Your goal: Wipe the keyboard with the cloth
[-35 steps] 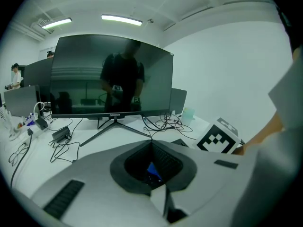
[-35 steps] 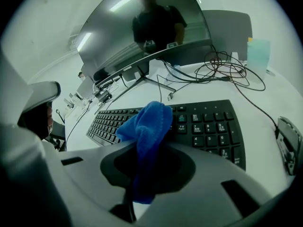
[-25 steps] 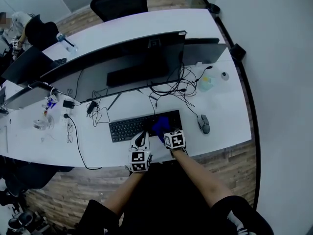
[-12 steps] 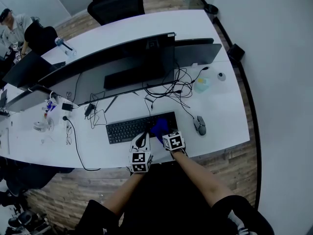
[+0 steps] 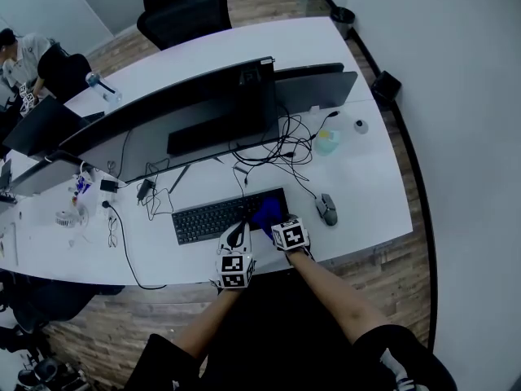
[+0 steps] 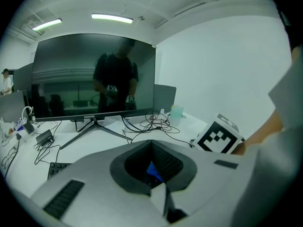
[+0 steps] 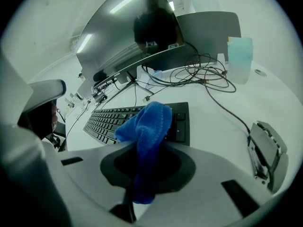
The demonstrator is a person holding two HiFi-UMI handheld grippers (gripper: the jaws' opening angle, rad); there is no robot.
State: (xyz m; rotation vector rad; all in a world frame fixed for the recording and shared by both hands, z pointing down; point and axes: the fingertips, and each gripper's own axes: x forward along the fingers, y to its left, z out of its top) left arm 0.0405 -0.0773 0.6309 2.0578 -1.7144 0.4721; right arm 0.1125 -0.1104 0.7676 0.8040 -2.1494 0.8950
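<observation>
On the desk (image 5: 366, 177), the keyboard (image 5: 212, 217) lies close to the near edge, before the monitor (image 5: 220, 108), with the mouse (image 5: 326, 208) just to its right. The cloth (image 5: 266, 212) sits on the keyboard's right end, between the fingers of the right gripper (image 5: 275, 218). The left gripper (image 5: 236, 235) is just to its left (over the keyboard's near edge). Cables (image 5: 281, 149) sprawl between monitor and keyboard, and a chair (image 5: 183, 10) stands beyond the desk's far side.

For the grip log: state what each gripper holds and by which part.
The right gripper pinches the blue cloth by its lower bunched end, the rest sticking out over the keyboard. The left gripper is shut on nothing.
</observation>
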